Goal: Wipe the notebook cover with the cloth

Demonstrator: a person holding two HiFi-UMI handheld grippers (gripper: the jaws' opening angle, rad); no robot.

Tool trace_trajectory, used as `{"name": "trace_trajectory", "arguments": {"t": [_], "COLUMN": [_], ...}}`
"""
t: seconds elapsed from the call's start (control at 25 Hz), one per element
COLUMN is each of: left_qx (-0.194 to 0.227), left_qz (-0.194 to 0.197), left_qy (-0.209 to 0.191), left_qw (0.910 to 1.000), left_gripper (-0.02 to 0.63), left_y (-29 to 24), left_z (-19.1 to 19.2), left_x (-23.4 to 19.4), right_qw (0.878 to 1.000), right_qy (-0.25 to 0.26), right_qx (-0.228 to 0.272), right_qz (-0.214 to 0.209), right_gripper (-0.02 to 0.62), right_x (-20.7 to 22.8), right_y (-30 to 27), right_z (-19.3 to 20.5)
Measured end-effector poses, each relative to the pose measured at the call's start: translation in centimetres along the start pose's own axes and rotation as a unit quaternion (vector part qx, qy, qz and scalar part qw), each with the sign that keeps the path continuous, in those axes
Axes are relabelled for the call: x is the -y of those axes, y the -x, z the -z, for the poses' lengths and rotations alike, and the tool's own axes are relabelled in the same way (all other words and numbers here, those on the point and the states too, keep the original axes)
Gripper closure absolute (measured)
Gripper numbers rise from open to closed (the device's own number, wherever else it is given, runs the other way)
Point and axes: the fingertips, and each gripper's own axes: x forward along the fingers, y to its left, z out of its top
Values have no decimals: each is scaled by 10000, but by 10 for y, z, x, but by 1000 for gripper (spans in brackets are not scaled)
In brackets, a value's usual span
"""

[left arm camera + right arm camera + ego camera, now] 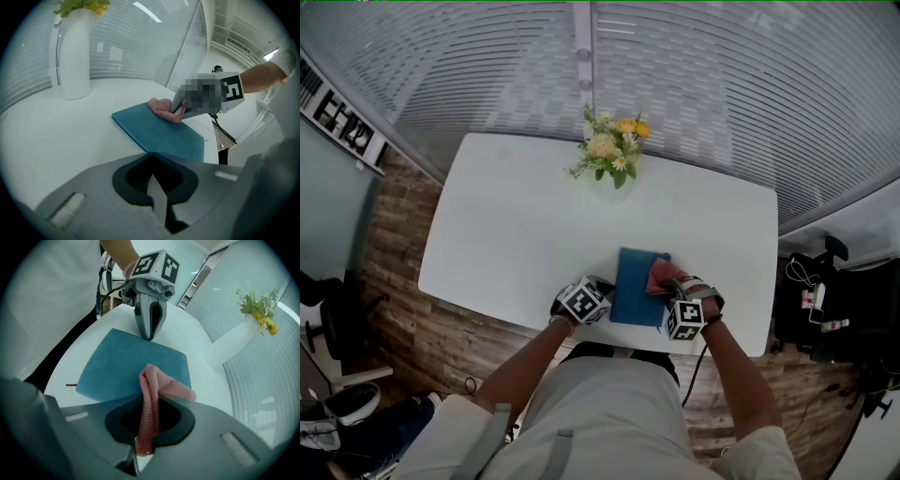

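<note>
A blue notebook (pixel 635 292) (pixel 157 135) (pixel 119 364) lies flat near the front edge of the white table (pixel 516 244). A pink cloth (pixel 660 277) (pixel 161 107) (pixel 157 384) rests on its right part, and my right gripper (pixel 668 287) (pixel 180 110) (pixel 152 399) is shut on it, the cloth bunched between the jaws. My left gripper (pixel 606 302) (pixel 151 154) (pixel 150 336) is shut with nothing in it. Its tips touch the notebook's left edge.
A white vase of yellow and white flowers (pixel 612 150) (pixel 75 56) (pixel 232 341) stands at the table's far side. A thin dark stick (pixel 70 385) lies beside the notebook's near corner. Black bags and gear (pixel 825 300) sit on the floor to the right.
</note>
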Motion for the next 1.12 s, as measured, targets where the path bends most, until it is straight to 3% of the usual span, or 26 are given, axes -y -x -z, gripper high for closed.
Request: {"name": "trace_trajectory", "arguments": {"t": [1.12], "left_qx": [9], "left_qz": [3], "left_qy": [3], "left_qw": [10000], "left_gripper": [604], "left_y": [1], "left_z": [-1], "left_x": [0], "right_qw": [9994], "right_qy": [-189], "right_qx": [200], "right_qz": [-185], "right_gripper": [592], "right_x": [-44], "right_y": [15], "right_z": [-14]}}
